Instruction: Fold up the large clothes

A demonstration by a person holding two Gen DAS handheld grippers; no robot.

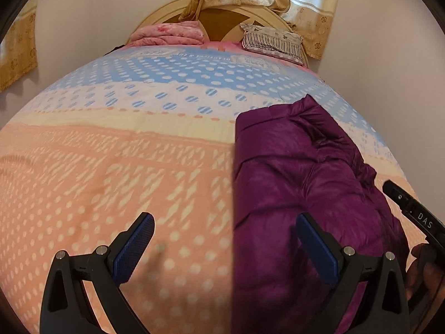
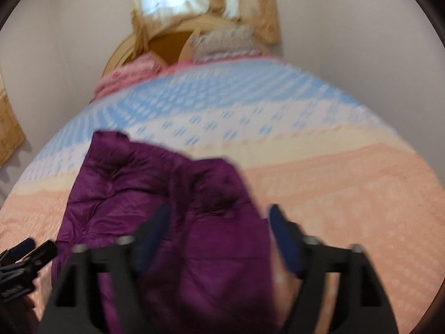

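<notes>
Left gripper: nearest the lens in the left wrist view, jaws spread wide and holding nothing; one blue pad hangs over the bedspread, the other over the jacket's near edge.
Right gripper: jaws apart, released – the purple cloth lies below and between the pads, but they do not press on it. The view is blurred, so fine contact is hard to read.
Jacket: a purple padded jacket, already doubled into a thick bundle, lying on the bed toward its near side, well short of the pillow and the pink blanket at the headboard.
Step in hand: by my reading, a fold has been laid and let go – both tools are free.
Next move: probably pick a fresh edge or corner for another fold, or press the puffy bundle flat; the slick filling may spring back open.
Pose: both grippers tilt downward over the bed, side by side, the right one's tip showing at the left view's edge.
</notes>
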